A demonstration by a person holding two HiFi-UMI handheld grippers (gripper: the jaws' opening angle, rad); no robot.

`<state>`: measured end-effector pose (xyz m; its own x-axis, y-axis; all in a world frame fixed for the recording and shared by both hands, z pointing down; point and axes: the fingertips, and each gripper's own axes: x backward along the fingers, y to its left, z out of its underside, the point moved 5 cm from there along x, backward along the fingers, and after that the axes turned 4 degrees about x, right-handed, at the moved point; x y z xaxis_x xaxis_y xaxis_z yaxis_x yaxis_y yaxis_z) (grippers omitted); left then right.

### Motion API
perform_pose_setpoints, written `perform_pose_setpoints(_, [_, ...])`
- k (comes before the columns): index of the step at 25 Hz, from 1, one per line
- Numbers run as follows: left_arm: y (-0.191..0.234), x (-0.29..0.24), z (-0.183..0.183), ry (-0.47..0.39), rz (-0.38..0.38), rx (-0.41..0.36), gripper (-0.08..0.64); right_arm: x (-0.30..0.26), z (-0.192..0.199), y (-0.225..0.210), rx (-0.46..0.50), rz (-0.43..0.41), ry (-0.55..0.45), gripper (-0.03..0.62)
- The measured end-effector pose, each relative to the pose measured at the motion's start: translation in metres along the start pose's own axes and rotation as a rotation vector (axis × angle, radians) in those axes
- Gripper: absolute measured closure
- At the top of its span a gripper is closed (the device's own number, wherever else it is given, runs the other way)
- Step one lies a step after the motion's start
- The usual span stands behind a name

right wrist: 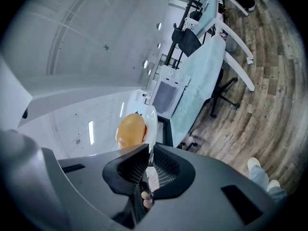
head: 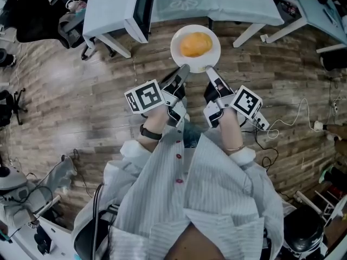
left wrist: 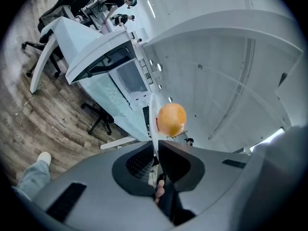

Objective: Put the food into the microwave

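A white plate point(head: 177, 49) bearing a round orange piece of food point(head: 196, 44) hangs over the wooden floor, just in front of the table. My left gripper point(head: 184, 69) is shut on its near-left rim, my right gripper point(head: 210, 70) on its near-right rim. The left gripper view shows the plate point(left wrist: 152, 113) edge-on between the jaws of the left gripper point(left wrist: 157, 150), with the food point(left wrist: 171, 120) beside it. In the right gripper view the right gripper point(right wrist: 148, 154) pinches the plate point(right wrist: 152, 122) next to the food point(right wrist: 131, 130). The microwave point(head: 140, 7) stands on the table to the upper left, its dark opening facing right.
A table with a pale blue cloth point(head: 217, 1) runs across the top on white legs point(head: 115, 45). A dark office chair point(head: 51, 18) stands at the far left. Cables and a plug strip point(head: 320, 126) lie on the floor at right. More desks fill the right edge.
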<state>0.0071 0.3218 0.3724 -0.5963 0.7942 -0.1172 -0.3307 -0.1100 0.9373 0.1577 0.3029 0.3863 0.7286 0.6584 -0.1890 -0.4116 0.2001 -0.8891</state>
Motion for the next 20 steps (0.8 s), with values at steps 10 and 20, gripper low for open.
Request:
perform_pose_setpoints(10, [0.024,-0.054,-0.073,0.024,-0.031,0.006,0.537,-0.077,-0.044,-0.011,-0.038,0.033,0.001,0.548])
perform_pose_setpoints(20, [0.038,-0.117,-0.124,0.059,-0.008,0.023,0.537,-0.128,-0.096,-0.025,-0.038,0.067,-0.042,0.548])
